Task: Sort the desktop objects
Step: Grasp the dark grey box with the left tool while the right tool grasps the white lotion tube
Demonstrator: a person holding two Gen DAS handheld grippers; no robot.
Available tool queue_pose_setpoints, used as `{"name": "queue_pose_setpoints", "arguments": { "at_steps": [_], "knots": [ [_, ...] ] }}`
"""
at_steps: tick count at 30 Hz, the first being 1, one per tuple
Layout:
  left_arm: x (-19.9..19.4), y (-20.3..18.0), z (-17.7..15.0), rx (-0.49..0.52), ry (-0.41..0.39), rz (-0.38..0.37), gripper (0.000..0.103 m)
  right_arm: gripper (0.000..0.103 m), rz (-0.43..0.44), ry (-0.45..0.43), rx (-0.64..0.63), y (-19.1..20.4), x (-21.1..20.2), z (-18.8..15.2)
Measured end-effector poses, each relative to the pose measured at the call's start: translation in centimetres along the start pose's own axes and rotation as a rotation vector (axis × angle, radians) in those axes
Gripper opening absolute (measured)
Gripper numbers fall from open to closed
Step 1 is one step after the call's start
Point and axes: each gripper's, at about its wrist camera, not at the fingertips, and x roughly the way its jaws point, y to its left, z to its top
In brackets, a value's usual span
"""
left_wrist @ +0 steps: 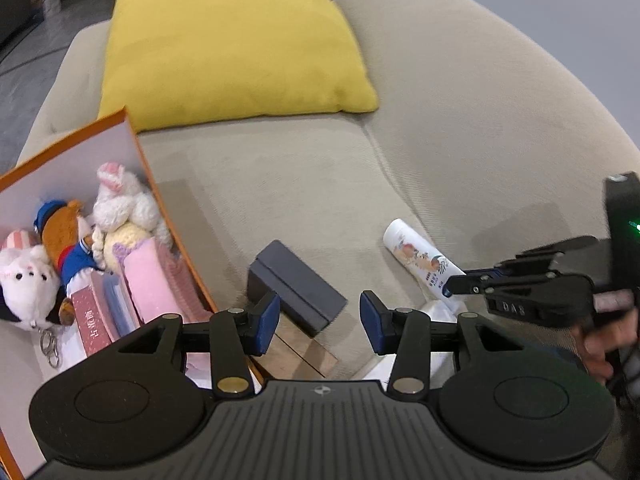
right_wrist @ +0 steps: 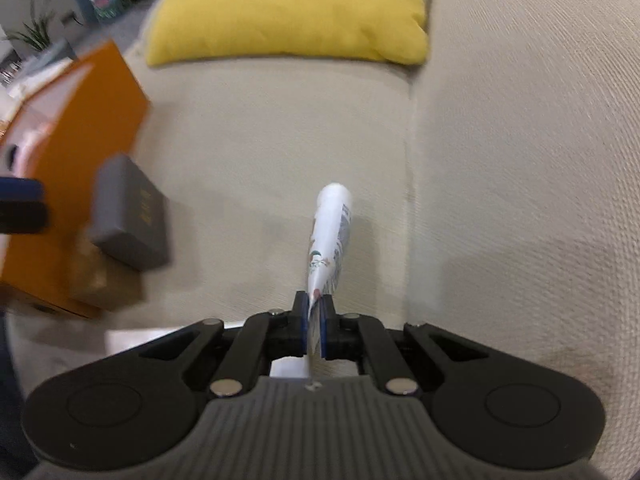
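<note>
Right gripper (right_wrist: 316,330) clamps the crimped tail of the white printed plastic tube (right_wrist: 330,236), centre frame, evidently for transfer to the orange cardboard box (left_wrist: 132,136) at left; left gripper (left_wrist: 319,322) hangs spread, empty, above the dark grey rectangular case (left_wrist: 296,284)

A beige sofa seat (left_wrist: 312,184) carries everything here. In the left wrist view, a yellow cushion (left_wrist: 232,44) rests on it at 12 o'clock, against the backrest. An orange box (left_wrist: 136,148) sits on the seat at 9 o'clock. Just beside the box, toward the centre, a dark grey case (left_wrist: 296,284) lies atop a brown flat piece (left_wrist: 304,350). At 3 o'clock a white tube (left_wrist: 420,256) lies over the fabric.
</note>
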Motion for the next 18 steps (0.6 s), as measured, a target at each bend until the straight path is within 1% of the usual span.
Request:
{"name": "queue_pose_setpoints", "arguments": {
  "at_steps": [1,2,3,6,8,10,13,18],
  "knots": [
    [0.4,0.2,0.2,-0.016,0.011,0.007,0.054,0.005,-0.001,-0.006,-0.010,0.6,-0.1,0.1],
    [0.7,0.4,0.4,-0.032,0.021,0.012,0.055,0.005,-0.009,-0.009,-0.022,2.2,0.3,0.2],
    [1.2,0.6,0.6,-0.052,0.034,0.019,0.056,0.006,-0.014,-0.007,-0.030,2.6,0.5,0.5],
    [2.3,1.3,1.3,-0.122,0.057,0.027,0.056,0.008,-0.002,0.024,-0.017,2.6,2.2,1.4],
    [2.8,1.3,1.6,-0.152,0.065,0.037,0.060,0.009,0.009,0.041,-0.012,2.3,3.6,2.0],
    [3.4,0.9,2.0,-0.162,0.070,0.055,0.062,0.009,0.024,0.053,0.001,2.0,4.1,2.3],
    [4.4,0.3,2.5,-0.169,0.099,0.085,0.061,0.015,0.056,0.080,0.014,1.7,4.8,2.3],
    [5.7,-0.8,3.0,-0.167,0.135,0.142,0.062,0.023,0.070,0.103,0.033,1.3,5.4,2.5]
  ]
}}
